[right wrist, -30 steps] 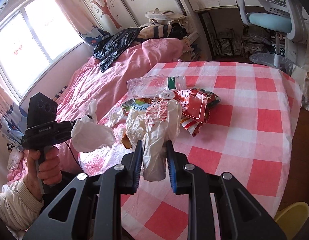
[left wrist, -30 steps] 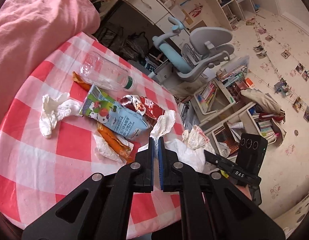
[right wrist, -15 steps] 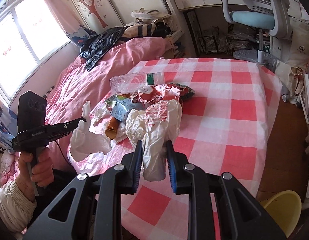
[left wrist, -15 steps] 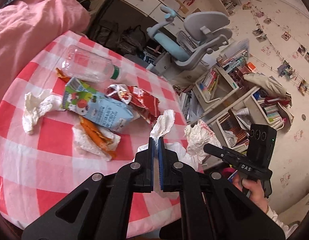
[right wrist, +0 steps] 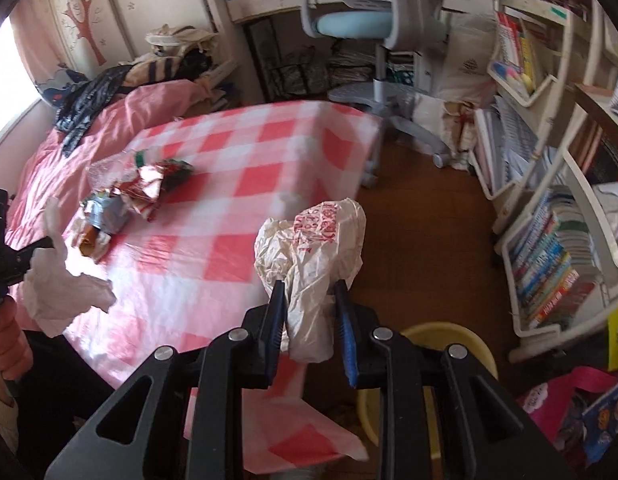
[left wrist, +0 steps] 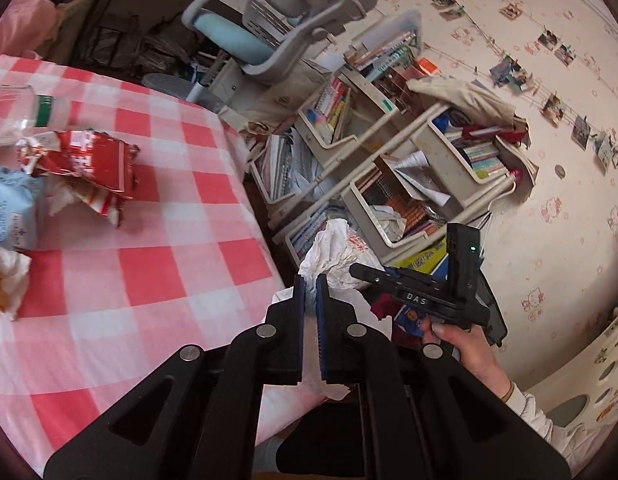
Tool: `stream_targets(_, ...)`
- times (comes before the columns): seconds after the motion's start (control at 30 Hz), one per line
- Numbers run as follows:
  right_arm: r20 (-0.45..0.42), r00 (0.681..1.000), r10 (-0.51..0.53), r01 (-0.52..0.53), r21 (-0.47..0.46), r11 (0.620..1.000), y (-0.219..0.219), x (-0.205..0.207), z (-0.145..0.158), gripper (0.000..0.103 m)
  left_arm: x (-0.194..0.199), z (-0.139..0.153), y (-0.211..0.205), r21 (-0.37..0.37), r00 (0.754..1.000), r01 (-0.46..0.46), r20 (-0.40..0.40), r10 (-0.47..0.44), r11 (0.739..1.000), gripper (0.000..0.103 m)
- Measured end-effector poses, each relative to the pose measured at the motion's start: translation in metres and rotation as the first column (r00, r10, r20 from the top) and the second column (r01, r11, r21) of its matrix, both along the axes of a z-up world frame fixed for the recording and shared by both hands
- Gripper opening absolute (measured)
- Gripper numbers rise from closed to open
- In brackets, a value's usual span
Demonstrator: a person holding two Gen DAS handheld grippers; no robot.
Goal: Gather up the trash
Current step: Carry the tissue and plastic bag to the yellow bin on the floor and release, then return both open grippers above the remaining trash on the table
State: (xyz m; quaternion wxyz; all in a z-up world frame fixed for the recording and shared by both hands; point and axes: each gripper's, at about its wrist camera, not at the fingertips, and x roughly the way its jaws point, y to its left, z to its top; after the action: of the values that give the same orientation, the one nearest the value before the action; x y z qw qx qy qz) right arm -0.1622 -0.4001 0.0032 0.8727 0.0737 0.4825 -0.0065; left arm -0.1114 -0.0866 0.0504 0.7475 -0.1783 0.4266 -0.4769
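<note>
Between right gripper (right wrist: 310, 292) pads: crumpled bag (right wrist: 313, 248) clamped, long axis upright; left gripper (left wrist: 310, 288) pinching tissue (right wrist: 57, 284).

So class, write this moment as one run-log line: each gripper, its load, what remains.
left gripper: shut on tissue | right gripper: shut on crumpled bag | yellow bin: below right gripper | table: wrappers remain

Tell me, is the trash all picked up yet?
Not yet. The right gripper holds a crumpled bag above a yellow bin, and the left gripper pinches a tissue. A bottle, a red wrapper and a carton lie on the table.
</note>
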Motion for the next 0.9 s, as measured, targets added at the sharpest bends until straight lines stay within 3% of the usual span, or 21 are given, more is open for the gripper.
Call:
stream_targets(0.17,-0.202,0.977,-0.062,0.061,-0.011,0.998,-0.044,-0.013,-0.059,0.033,-0.030,0.001,-0.079,0.038,0.993,0.107,0.036,-0.108,0.994,0.004)
stream_targets(0.23,-0.263,0.960,-0.097,0.094,-0.025,0.995,-0.057,-0.019,-0.077,0.051,-0.041,0.000,-0.111,0.060,0.989,0.132,0.053,-0.135,0.989,0.004)
stream_targets(0.33,-0.266,0.948,-0.176,0.177,-0.022,0.984,-0.079,-0.027,-0.082,0.062,-0.057,-0.006,-0.159,0.108,0.983,0.159,0.074,-0.168,0.981,0.005)
stream_targets(0.47,-0.125,0.929,-0.349,0.355,0.023,0.935,-0.112,-0.041,-0.053,0.069,-0.070,-0.027,-0.211,0.172,0.982,0.162,0.067,-0.175,0.972,0.005)
stream_targets(0.57,0.035,0.870,-0.491,0.488,0.081,0.869,-0.133,-0.060,-0.020,0.071,-0.069,-0.046,-0.244,0.210,0.989,0.128,0.047,-0.141,0.969,0.007)
stream_targets(0.6,0.087,0.854,-0.512,0.502,0.118,0.857,-0.138,-0.065,-0.012,0.073,-0.067,-0.054,-0.252,0.227,0.991,0.122,0.031,-0.133,0.966,0.011)
stream_targets(0.67,0.158,0.820,-0.550,0.529,0.157,0.834,-0.140,-0.073,0.000,0.075,-0.060,-0.069,-0.272,0.267,0.993,0.112,-0.005,-0.115,0.957,0.046)
stream_targets(0.7,0.187,0.811,-0.554,0.525,0.184,0.831,-0.140,-0.075,0.005,0.075,-0.058,-0.074,-0.279,0.292,0.995,0.100,-0.011,-0.102,0.951,0.053)
stream_targets(0.8,0.242,0.803,-0.545,0.504,0.211,0.837,-0.136,-0.073,0.012,0.076,-0.057,-0.076,-0.284,0.301,0.995,0.102,-0.013,-0.103,0.948,0.057)
stream_targets(0.9,0.275,0.816,-0.508,0.460,0.223,0.859,-0.129,-0.064,0.017,0.076,-0.061,-0.064,-0.270,0.312,0.994,0.068,0.060,-0.091,0.948,0.065)
